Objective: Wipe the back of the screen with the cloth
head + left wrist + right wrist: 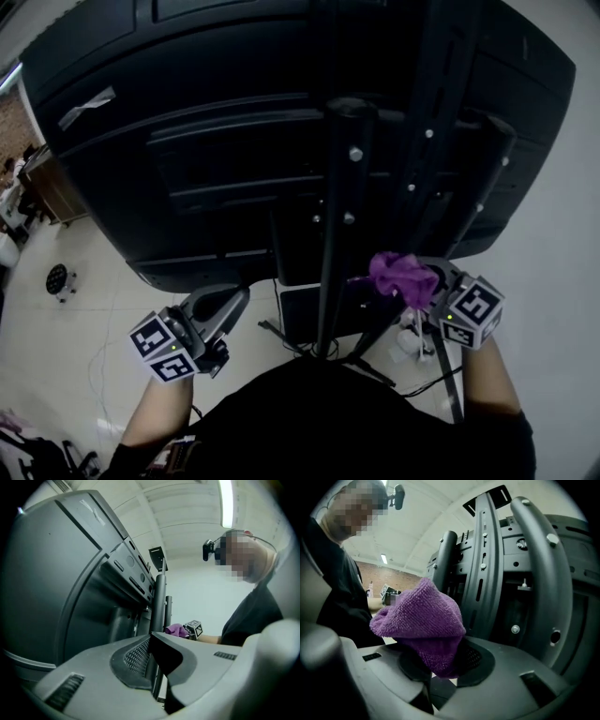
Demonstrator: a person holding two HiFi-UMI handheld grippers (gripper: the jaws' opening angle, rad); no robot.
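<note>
Head view, right claw (pixel 428 292) pinching cloth (pixel 401 274), left claw (pixel 232 304) closed empty, screen (pixel 187 141) top cropped.

Pale tiled floor (pixel 103 272), black stand legs (pixel 370 367), small round black object (pixel 58 278)

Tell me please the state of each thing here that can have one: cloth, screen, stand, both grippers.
screen: upright, its back toward the person.
stand: upright, against the screen's back.
right gripper: shut on the cloth.
cloth: bunched up, beside the stand.
left gripper: shut, nothing between its jaws.
</note>
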